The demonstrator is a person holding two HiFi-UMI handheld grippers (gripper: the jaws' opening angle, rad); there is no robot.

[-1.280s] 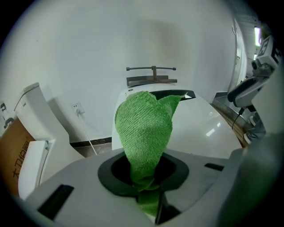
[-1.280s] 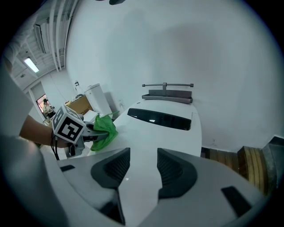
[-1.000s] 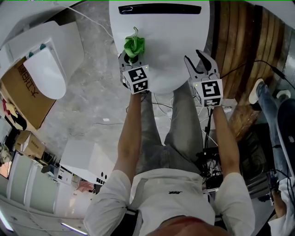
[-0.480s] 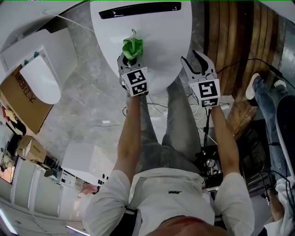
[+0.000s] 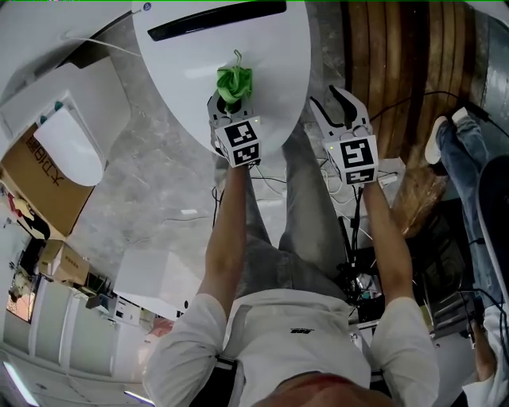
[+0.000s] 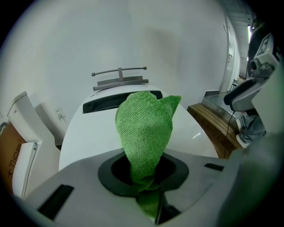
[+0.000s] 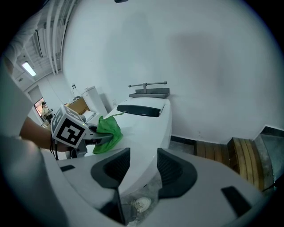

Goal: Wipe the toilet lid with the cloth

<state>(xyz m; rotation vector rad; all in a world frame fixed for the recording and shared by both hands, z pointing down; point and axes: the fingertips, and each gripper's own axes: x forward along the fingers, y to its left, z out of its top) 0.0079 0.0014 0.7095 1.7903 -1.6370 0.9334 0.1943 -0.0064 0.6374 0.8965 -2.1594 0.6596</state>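
Cloth position: The cloth (image 5: 234, 82) lay in the upper centre of the head view, over the near half of the toilet lid (image 5: 266, 48). It stuck out straight ahead of the left gripper (image 5: 232, 102).
Cloth appearance: Bright green, nubbly weave, bunched into a tall wad with a thin tail at the top. In the left gripper view the cloth (image 6: 146, 128) filled the middle of the frame.
Cloth contact: The right gripper view showed the cloth (image 7: 106, 133) drooping toward the lid (image 7: 146, 126). Whether it pressed on the surface could not be told.
Lid: White, glossy, shut. Its long axis ran from lower centre toward the upper left of the head view. A dark slot (image 5: 215, 20) crossed its far end.
Left gripper: Jaws clamped on the cloth's lower end; the left gripper (image 6: 148, 195) pointed along the lid (image 6: 80, 133).
Right gripper: The right gripper (image 5: 336, 102) stood just right of the lid's rim, jaws apart. Nothing lay between them in the right gripper view (image 7: 144, 166).
Nearer hand: Left, in my judgement; the wipe depends on it alone.
Coming move: The cloth probably needs lowering flat, then dragging along the lid's long axis.
Surroundings: Wooden boards (image 5: 382, 71) at upper right.
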